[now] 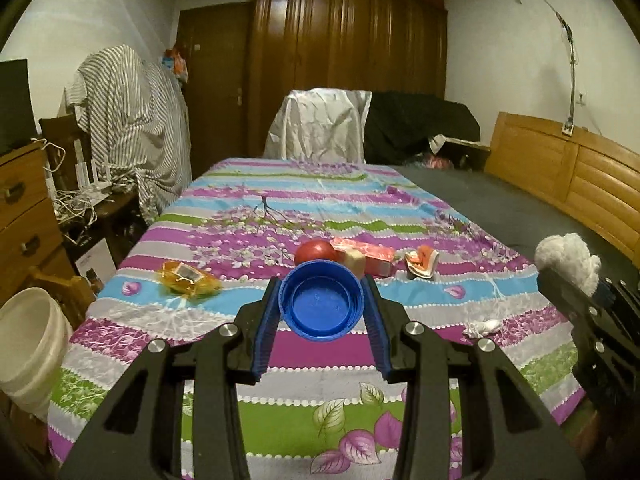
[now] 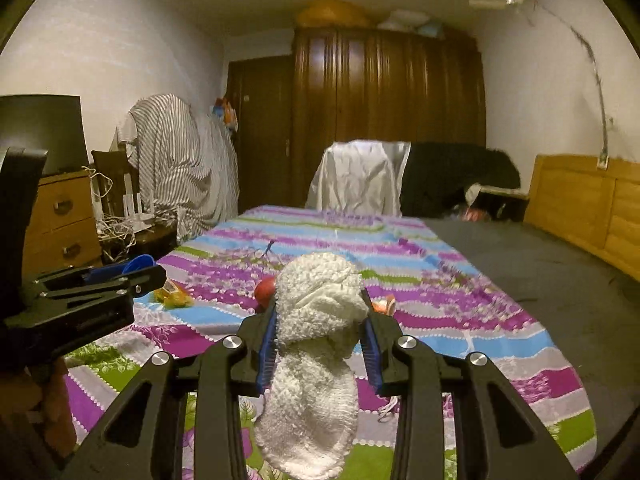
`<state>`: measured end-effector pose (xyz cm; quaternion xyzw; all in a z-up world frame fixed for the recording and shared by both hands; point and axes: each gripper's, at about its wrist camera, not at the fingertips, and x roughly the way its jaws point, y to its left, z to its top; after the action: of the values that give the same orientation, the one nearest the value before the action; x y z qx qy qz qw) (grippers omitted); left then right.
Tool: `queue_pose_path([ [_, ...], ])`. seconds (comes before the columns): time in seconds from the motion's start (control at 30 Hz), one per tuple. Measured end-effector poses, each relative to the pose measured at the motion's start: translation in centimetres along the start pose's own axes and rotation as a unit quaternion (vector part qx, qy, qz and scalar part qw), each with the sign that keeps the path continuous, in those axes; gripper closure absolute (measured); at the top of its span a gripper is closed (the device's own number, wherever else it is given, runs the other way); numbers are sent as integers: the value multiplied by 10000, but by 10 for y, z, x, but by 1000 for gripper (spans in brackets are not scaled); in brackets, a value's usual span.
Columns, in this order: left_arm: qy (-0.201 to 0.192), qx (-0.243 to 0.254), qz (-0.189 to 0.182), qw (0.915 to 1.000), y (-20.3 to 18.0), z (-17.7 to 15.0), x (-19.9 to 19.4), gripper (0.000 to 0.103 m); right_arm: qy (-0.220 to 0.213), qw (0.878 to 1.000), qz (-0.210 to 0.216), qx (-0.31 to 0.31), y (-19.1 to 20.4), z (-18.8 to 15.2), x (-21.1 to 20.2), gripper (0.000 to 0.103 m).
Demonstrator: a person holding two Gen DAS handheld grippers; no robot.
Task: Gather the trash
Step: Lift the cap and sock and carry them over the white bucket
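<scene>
My left gripper (image 1: pixel 322 300) is shut on a round blue plastic lid (image 1: pixel 322 300), its hollow side facing the camera, held above the striped bedsheet (image 1: pixel 320 208). My right gripper (image 2: pixel 320 320) is shut on a white fluffy cloth (image 2: pixel 316 344) that droops down below the fingers; the cloth (image 1: pixel 568 258) also shows at the right edge of the left wrist view. On the sheet beyond lie an orange wrapper (image 1: pixel 188 280), a red apple (image 1: pixel 316 252), a pink box (image 1: pixel 368 256), a torn orange-white wrapper (image 1: pixel 422 262) and a small white crumpled scrap (image 1: pixel 482 326).
A white bucket (image 1: pixel 28 344) stands on the floor left of the bed. Wooden drawers (image 1: pixel 24 208) and tangled cables (image 1: pixel 80 204) line the left side. A wooden headboard (image 1: pixel 568 168) runs along the right. Draped chairs (image 1: pixel 320 124) and a wardrobe (image 1: pixel 348 52) fill the far end.
</scene>
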<state>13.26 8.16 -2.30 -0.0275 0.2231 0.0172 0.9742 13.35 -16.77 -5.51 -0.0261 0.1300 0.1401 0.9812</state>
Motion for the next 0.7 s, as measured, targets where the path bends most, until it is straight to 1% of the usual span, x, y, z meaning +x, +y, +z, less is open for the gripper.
queue_pose_path([
  [0.17,-98,35,-12,9999,-2,-1,-10,65,-82,9999,-62,25,9,5,-22,66],
  [0.33,-119,34,-17,9999,-2,-2,-13,65,-82,10000,-49,12,12,8,-31,66],
  [0.53,-148,68,-22,9999,-1,-4,-22,65,-52,10000,-7,-1,11,11,-25,66],
  [0.7,-202,48,86,9997,7,-1,-28,65,-84,9999,130,-47,21,21,-17,66],
])
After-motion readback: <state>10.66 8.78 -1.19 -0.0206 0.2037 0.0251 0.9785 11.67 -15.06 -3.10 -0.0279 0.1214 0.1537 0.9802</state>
